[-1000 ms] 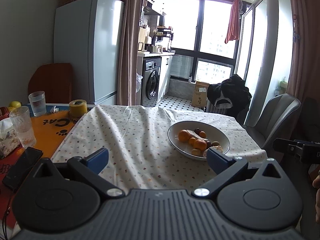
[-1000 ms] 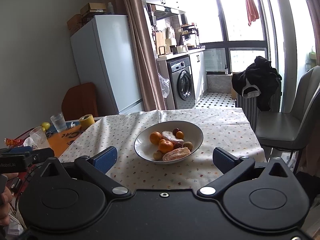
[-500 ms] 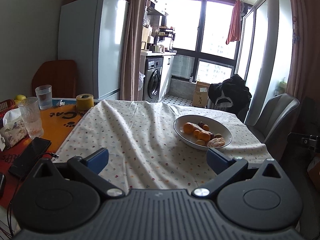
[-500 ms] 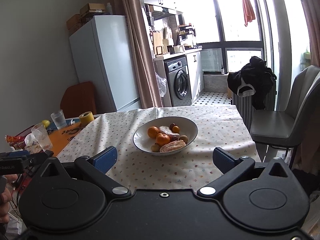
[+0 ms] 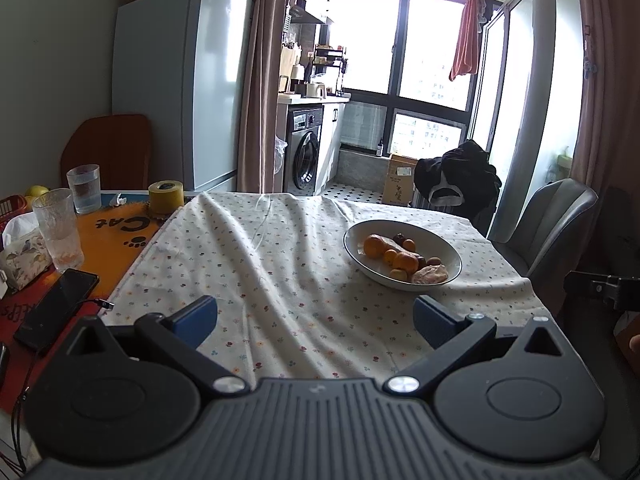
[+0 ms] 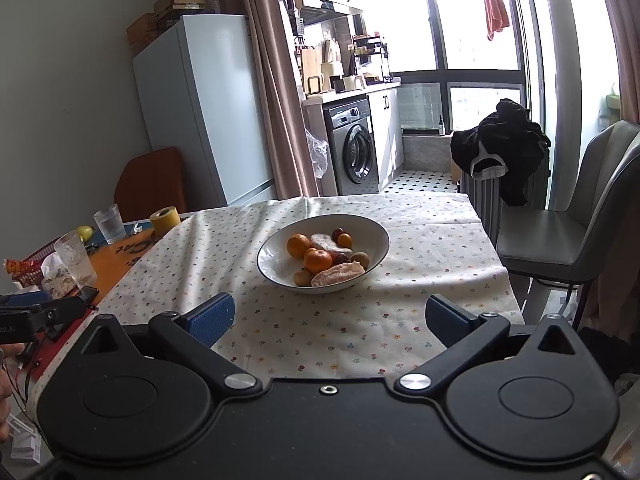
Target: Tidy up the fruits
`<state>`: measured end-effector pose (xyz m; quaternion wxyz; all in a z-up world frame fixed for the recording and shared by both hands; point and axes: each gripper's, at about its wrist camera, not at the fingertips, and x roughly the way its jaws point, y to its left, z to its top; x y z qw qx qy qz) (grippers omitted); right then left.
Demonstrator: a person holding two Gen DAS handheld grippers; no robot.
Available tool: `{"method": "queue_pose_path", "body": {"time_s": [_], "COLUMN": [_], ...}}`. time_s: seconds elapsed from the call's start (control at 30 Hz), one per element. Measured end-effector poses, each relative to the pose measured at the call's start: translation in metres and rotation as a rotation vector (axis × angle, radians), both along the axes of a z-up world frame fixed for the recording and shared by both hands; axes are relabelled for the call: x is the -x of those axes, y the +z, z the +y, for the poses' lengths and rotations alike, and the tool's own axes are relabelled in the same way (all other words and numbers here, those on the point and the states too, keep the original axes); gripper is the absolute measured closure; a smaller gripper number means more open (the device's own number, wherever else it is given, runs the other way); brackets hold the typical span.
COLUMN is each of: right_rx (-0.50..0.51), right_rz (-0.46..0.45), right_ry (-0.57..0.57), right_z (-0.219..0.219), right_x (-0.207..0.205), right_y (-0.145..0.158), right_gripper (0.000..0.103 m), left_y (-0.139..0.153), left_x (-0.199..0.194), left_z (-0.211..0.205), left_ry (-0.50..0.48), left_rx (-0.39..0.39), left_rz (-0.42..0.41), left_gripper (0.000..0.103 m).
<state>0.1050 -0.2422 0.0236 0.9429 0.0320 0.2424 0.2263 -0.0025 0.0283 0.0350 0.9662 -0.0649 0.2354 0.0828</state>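
Left gripper [image 5: 316,316]: jaws wide apart, empty, held above the near edge of the table [image 5: 248,264]. Right gripper [image 6: 330,316]: jaws wide apart, empty. White bowl [image 6: 280,248] of fruits [image 6: 318,260] sits on the floral cloth, straight ahead of the right gripper and ahead-right of the left. Oranges, small brown fruits and a pale peeled piece lie inside.

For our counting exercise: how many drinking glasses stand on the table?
2. The nearer glass stands by the tissue box; the farther glass stands behind it, left of the yellow tape roll. None seems hidden.
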Motion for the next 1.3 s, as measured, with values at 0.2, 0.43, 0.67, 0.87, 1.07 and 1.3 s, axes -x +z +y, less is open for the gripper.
{"method": "queue_pose_path", "body": {"time_s": [0.2,0.43,0.67,0.87,1.07,1.3], "right_rx": [0.025,0.03,0.033,0.033,0.035,0.036], "right_rz": [-0.013,-0.015,-0.019,-0.021,-0.023,-0.026], "right_ry": [0.022,0.029,0.036,0.042,0.044,0.041], "right_z": [0.0077,0.008,0.0092,0.01,0.01,0.0101], "right_x": [0.0032,0.0043,0.0061,0.0074,0.008,0.0083], "right_y": [-0.0008,0.0003,0.0006,0.0002,0.0003,0.0007], "right_gripper": [0.0,0.0,0.0,0.0,0.0,0.0], "left_y": [0.0006,0.0007,0.001,0.001,0.0012,-0.0005], "left_x": [0.002,0.0016,0.0021,0.0018,0.0024,0.0015], "left_z": [-0.0008,0.0032,0.0035,0.003,0.0036,0.003], "left_ry": [-0.007,0.0,0.003,-0.003,-0.005,-0.006], "left_rx": [-0.006,-0.012,-0.013,-0.015,-0.01,-0.012], "left_rz": [-0.008,0.003,0.004,0.009,0.011,0.017], "left_gripper": [0.0,0.0,0.0,0.0,0.0,0.0]}}
